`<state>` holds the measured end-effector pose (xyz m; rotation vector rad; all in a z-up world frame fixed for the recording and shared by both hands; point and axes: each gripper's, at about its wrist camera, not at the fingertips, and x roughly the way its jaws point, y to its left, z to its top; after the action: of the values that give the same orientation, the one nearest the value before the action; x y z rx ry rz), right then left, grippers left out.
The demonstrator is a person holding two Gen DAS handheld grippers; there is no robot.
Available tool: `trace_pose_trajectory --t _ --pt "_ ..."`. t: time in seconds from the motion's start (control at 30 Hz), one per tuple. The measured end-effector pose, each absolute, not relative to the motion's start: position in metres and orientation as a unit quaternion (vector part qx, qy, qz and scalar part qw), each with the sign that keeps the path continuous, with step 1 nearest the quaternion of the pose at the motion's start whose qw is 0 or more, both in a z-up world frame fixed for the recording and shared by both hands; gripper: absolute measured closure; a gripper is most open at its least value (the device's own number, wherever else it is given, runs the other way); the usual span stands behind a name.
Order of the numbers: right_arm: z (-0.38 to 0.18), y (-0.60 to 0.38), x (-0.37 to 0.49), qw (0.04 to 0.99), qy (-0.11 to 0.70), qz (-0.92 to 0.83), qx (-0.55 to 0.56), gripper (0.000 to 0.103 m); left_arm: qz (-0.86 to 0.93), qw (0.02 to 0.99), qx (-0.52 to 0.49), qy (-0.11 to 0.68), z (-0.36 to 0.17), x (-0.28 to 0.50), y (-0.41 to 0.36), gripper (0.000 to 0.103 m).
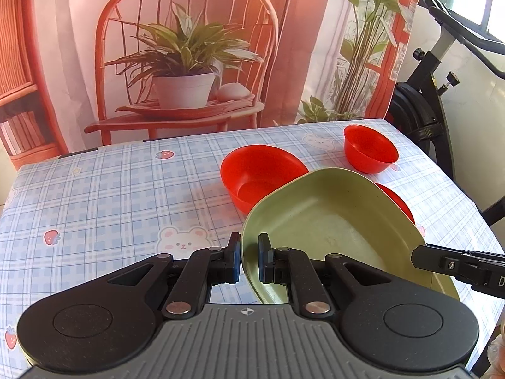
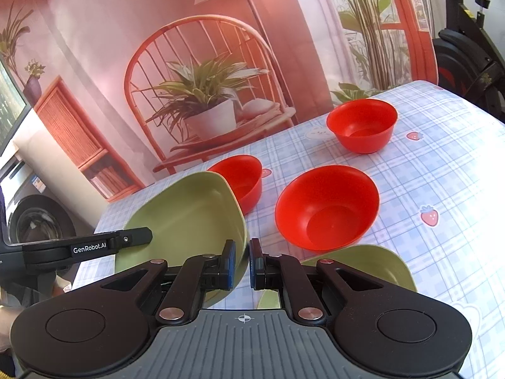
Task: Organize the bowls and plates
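My left gripper point(image 1: 249, 260) is shut on the near rim of a green plate point(image 1: 331, 221) and holds it tilted above the table. The same plate point(image 2: 186, 218) shows in the right wrist view, and my right gripper point(image 2: 242, 263) is shut on its right rim. A second green plate point(image 2: 375, 265) lies on the table under the right gripper. Three red bowls stand upright on the table: a near one point(image 2: 326, 207), a middle one point(image 2: 240, 175) behind the held plate, and a far one point(image 2: 361, 128).
The table has a blue checked cloth point(image 1: 110, 189) with bears and strawberries. A printed backdrop point(image 1: 189, 47) hangs behind its far edge. An exercise bike point(image 1: 426, 101) stands off the right side. A washing machine point(image 2: 34, 221) stands at the left.
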<state>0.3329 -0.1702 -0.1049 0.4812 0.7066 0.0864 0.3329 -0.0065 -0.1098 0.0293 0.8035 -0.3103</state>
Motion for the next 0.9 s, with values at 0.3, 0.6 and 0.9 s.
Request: trace_pose_trajectory --t 0.3,0.6,0.9 --pt "-0.108 -0.209 0.313 0.911 0.327 0.025 0.251 0.095 -0.174 0.904 0.017 0.389 -0.108 0.332 -0.04 0.091" --pt "-0.113 -0.241 0.296 0.911 0.316 -0.004 0.264 0.095 -0.201 0.895 0.037 0.396 -0.115 0.335 -0.074 0.091" --pt "-0.119 -0.263 0.284 0.91 0.309 -0.021 0.277 0.095 -0.216 0.891 0.05 0.397 -0.116 0.337 -0.097 0.091"
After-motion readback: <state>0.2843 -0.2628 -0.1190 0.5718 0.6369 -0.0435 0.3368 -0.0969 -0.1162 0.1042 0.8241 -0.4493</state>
